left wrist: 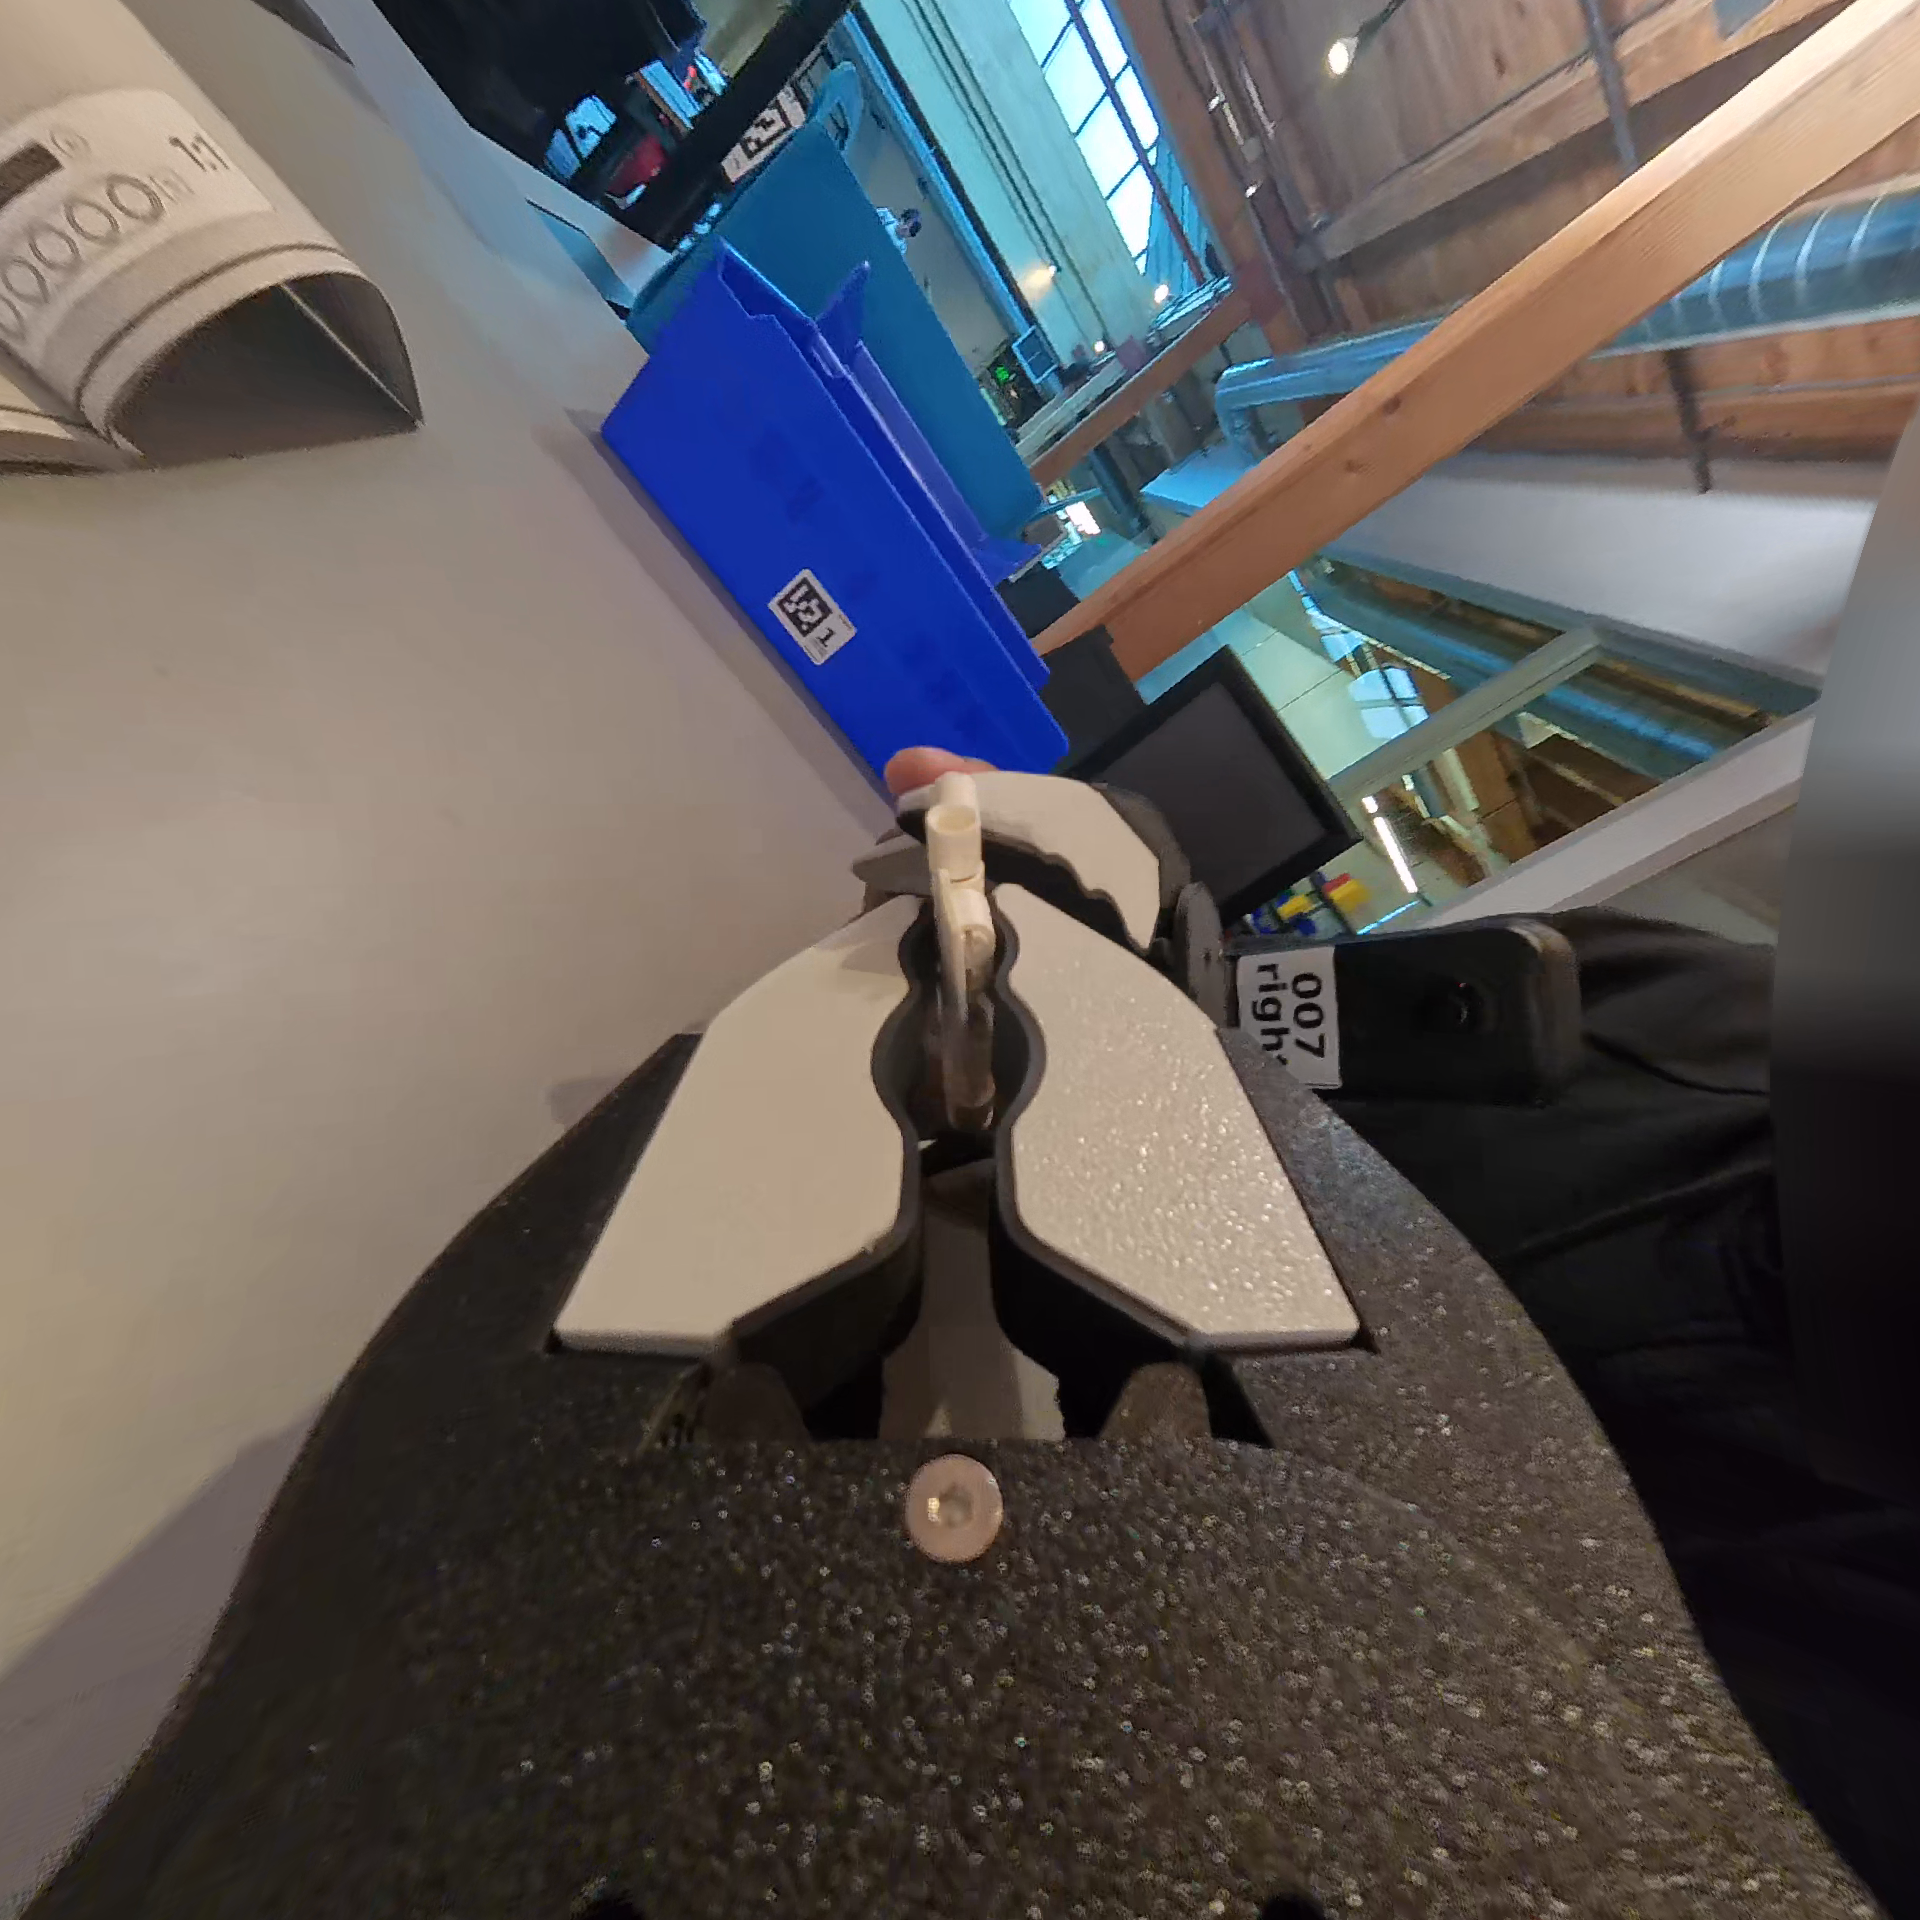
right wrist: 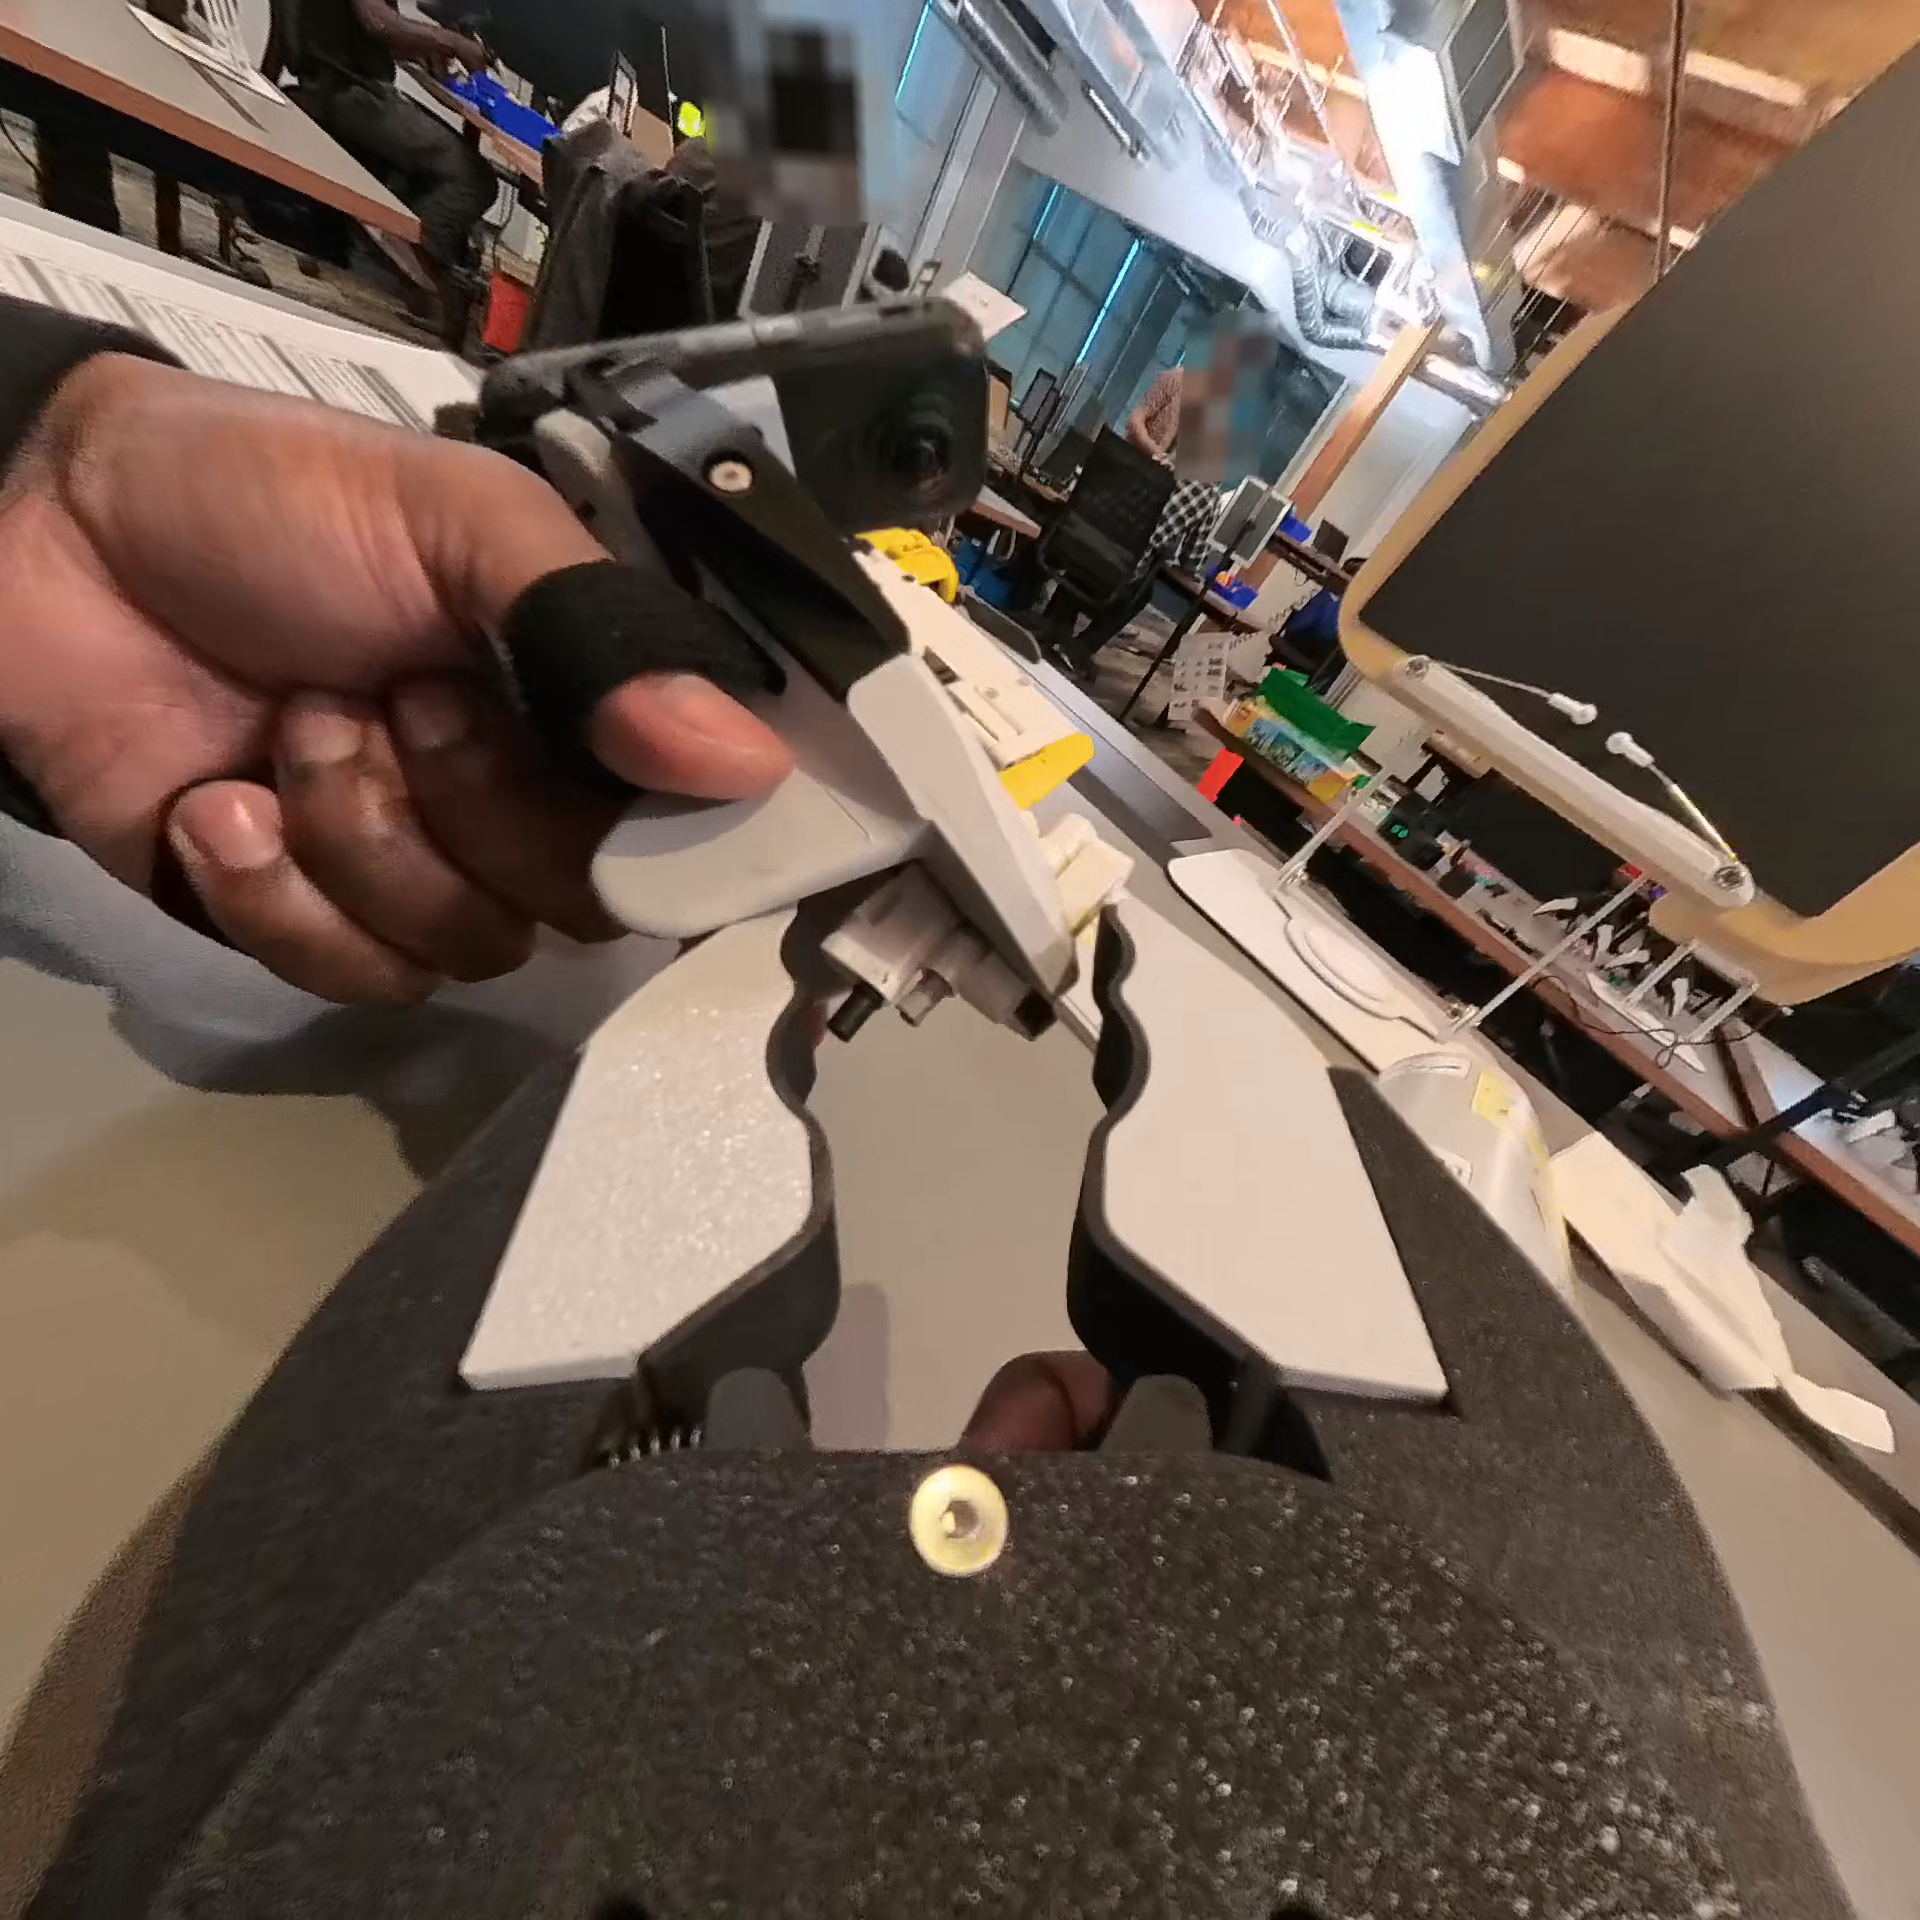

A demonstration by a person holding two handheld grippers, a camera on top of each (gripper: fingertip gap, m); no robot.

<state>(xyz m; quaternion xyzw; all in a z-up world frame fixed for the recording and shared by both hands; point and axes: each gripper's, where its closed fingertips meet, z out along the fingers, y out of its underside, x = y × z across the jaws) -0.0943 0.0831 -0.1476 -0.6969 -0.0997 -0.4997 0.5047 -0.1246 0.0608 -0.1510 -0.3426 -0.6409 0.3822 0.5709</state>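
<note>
My left gripper point(left wrist: 961, 935) is shut on a small white brick assembly point(left wrist: 954, 831), whose end sticks out past the fingertips. In the right wrist view a hand point(right wrist: 312, 675) brings the left gripper's finger point(right wrist: 935, 790) in from the left. The assembly point(right wrist: 904, 956) shows there as white blocks with pins and yellow parts point(right wrist: 1039, 769). My right gripper point(right wrist: 956, 966) is open. The assembly's end lies between its fingertips, and the pads stand clear of it. In the left wrist view the right gripper's fingers point(left wrist: 1091, 842) spread on either side of the white piece's tip.
A blue bin point(left wrist: 831, 499) and a folded printed sheet point(left wrist: 208, 312) lie on the grey table point(left wrist: 312, 831). To the right are a dark panel point(right wrist: 1714, 520), a white base plate point(right wrist: 1299, 935), a clear cup point(right wrist: 1475, 1122) and white paper scraps point(right wrist: 1683, 1268). My two grippers' fingertips are within a few centimetres of each other.
</note>
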